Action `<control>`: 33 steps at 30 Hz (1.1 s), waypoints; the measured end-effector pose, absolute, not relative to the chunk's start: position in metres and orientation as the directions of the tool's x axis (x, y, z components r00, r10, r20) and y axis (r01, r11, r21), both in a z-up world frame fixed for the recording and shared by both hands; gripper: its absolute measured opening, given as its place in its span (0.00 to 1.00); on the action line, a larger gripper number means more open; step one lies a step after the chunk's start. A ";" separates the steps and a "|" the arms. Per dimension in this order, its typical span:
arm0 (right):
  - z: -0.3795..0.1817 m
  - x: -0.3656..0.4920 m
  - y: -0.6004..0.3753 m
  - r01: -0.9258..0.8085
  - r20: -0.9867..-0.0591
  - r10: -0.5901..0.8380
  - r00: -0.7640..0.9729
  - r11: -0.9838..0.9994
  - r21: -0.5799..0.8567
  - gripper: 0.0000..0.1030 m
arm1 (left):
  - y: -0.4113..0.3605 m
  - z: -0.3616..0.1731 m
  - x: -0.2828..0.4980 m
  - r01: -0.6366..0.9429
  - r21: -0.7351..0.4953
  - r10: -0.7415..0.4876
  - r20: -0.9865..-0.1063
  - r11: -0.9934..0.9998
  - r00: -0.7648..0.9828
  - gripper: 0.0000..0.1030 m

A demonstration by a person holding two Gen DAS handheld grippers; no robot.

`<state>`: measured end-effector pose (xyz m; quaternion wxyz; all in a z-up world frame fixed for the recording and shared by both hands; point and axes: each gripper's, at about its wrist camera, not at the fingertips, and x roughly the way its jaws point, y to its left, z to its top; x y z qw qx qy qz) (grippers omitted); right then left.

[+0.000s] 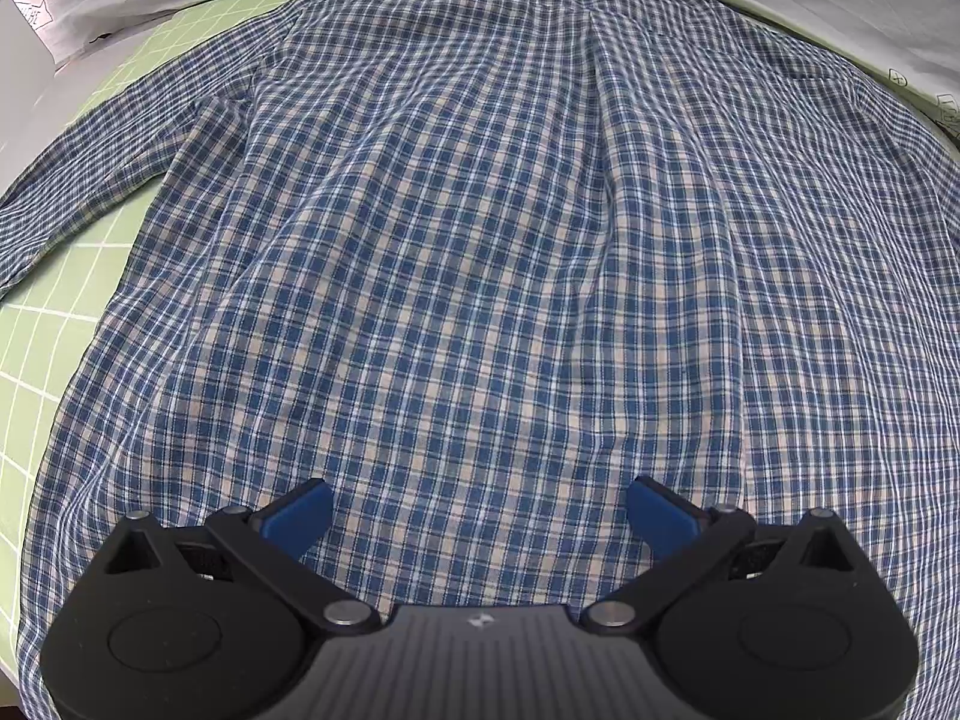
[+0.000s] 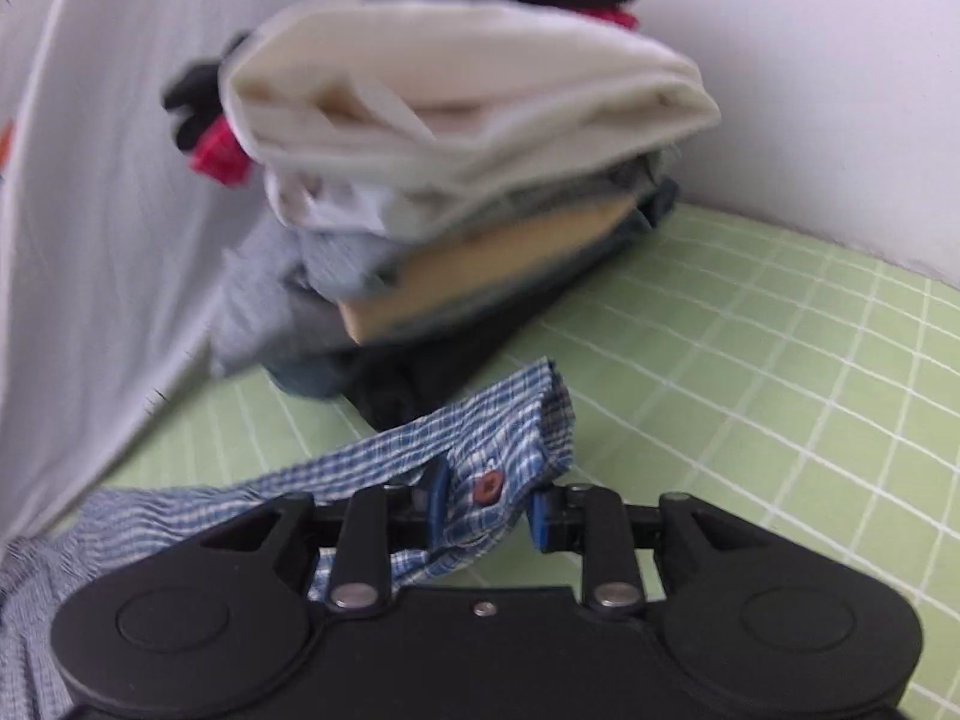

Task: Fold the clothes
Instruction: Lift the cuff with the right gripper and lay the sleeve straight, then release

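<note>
Blue-and-cream checked cotton shirt (image 1: 480, 252) lies spread flat on green gridded counter mat (image 1: 54, 324). Beyond its cuff (image 2: 510, 438), blurred stack of folded clothes (image 2: 456, 180). Right gripper (image 2: 486, 507) fingers pinch cuff; left gripper (image 1: 477, 510) fingers wide, empty above shirt.

A tall, leaning pile of folded clothes (image 2: 456, 180) is blocking the far corner, pressing against the white wall (image 2: 90, 210). To its right, the green gridded cutting mat (image 2: 780, 390) is lying bare and passable.
</note>
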<state>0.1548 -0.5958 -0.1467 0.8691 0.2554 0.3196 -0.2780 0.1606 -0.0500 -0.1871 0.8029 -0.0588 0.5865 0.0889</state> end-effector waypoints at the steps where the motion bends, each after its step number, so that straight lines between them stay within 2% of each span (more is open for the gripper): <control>1: -0.153 0.156 -0.596 0.665 -0.726 -0.323 0.607 0.707 0.240 0.30 | -0.049 -0.187 0.161 -0.211 0.010 0.074 -0.952 0.977 0.296 1.00; 2: -0.154 0.155 -0.594 0.675 -0.731 -0.339 0.592 0.704 0.220 0.34 | -0.049 -0.187 0.161 -0.210 0.010 0.073 -0.953 0.978 0.295 1.00; 4: -0.150 0.153 -0.581 0.674 -0.706 -0.404 0.581 0.725 0.140 0.62 | -0.049 -0.186 0.163 -0.213 0.010 0.074 -0.953 0.977 0.294 1.00; 5: -0.146 0.154 -0.573 0.670 -0.689 -0.440 0.577 0.737 0.090 0.70 | -0.049 -0.185 0.163 -0.215 0.011 0.075 -0.953 0.977 0.293 1.00; 10: -0.149 0.173 -0.532 0.572 -0.616 -0.545 0.569 0.800 -0.179 0.85 | -0.050 -0.180 0.163 -0.216 0.011 0.075 -0.955 0.976 0.288 1.00; 12: -0.155 0.179 -0.524 0.530 -0.632 -0.518 0.576 0.826 -0.193 0.86 | -0.050 -0.180 0.162 -0.218 0.011 0.075 -0.955 0.976 0.287 1.00; 19: -0.178 0.187 -0.544 0.501 -0.744 -0.334 0.579 0.865 0.001 0.86 | -0.049 -0.184 0.158 -0.216 0.011 0.074 -0.956 0.976 0.284 1.00; 21: -0.181 0.187 -0.549 0.502 -0.749 -0.336 0.572 0.865 -0.005 0.87 | -0.050 -0.184 0.160 -0.215 0.011 0.072 -0.957 0.976 0.280 1.00; 25: -0.186 0.192 -0.560 0.499 -0.760 -0.329 0.560 0.867 -0.007 1.00 | -0.053 -0.185 0.162 -0.231 0.011 0.081 -0.952 0.973 0.296 1.00; 33: -0.185 0.208 -0.592 0.524 -0.760 -0.350 0.547 0.852 -0.014 1.00 | -0.053 -0.182 0.148 -0.236 0.009 0.085 -0.945 0.972 0.315 1.00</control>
